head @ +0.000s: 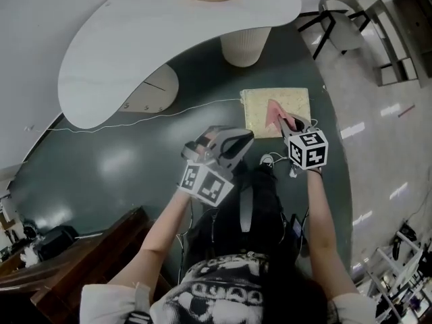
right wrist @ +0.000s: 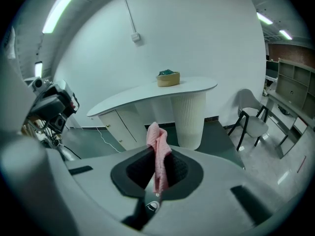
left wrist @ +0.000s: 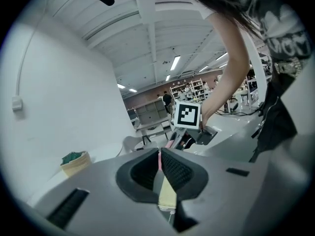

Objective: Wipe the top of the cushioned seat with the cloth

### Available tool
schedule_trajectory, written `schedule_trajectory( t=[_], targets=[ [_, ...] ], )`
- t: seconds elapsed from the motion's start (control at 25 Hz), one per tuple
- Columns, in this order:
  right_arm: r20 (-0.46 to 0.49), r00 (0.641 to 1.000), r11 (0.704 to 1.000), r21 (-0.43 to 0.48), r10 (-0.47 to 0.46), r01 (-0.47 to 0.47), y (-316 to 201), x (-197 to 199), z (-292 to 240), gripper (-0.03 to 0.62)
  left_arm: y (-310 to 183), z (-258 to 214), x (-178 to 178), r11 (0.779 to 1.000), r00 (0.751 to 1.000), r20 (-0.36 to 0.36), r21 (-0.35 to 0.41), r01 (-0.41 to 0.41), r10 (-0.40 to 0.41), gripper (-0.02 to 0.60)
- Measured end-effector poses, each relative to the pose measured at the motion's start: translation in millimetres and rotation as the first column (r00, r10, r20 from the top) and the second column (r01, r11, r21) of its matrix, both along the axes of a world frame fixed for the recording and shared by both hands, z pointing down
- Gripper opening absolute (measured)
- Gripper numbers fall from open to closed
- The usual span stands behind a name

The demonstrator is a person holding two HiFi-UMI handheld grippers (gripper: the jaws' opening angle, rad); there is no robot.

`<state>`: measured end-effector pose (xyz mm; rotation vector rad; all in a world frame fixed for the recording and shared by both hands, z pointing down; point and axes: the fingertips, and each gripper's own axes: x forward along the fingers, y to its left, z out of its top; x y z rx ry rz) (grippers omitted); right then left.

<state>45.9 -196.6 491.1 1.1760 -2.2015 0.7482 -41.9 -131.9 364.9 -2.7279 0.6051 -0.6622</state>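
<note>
right tongs [head: 292,122] clenched on pink fabric cloth [right wrist: 158,156], over yellow square cushioned seat [head: 260,110]. left tongs [head: 244,140] closed, apparently empty, alongside. Wiping looks imminent; next: press cloth down, sweep.

We find open dark floor [head: 115,167] left of the cushioned seat [head: 260,110], crossed only by a thin white cable [head: 169,115] that runs to the seat's left edge. Beyond the seat, the ribbed table pedestal [head: 245,46] stands near, under the overhanging white tabletop [head: 135,52]. To the right, pale floor [head: 378,147] lies bare up to a chair [head: 341,22]. The seat's near side is taken: the left gripper [head: 246,138] grips its corner, and the right gripper [head: 291,122] holds the cloth [head: 275,113] above it.
</note>
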Motion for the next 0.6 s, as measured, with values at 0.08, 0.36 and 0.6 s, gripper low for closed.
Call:
schedule_trajectory(
  t=[0.08,0.36,0.6],
  targets=[
    [-0.010,1.000,0.999,-0.017,-0.030,0.030,-15,1,18,0.009,-9,9,0,1.000,1.000,0.003,-0.002,0.018,-0.018,0.017],
    [-0.042,0.987,0.985,-0.087,-0.152,0.148,-43,-9,92,0.009,-34,47,-5,0.995,0.995,0.021,-0.011,0.094,-0.094,0.017],
    [-0.026,0.988,0.978,-0.148,-0.152,0.146,-68,-11,159,0.009,-60,92,-13,0.984,0.983,0.031,-0.010,0.179,-0.178,0.017]
  ],
)
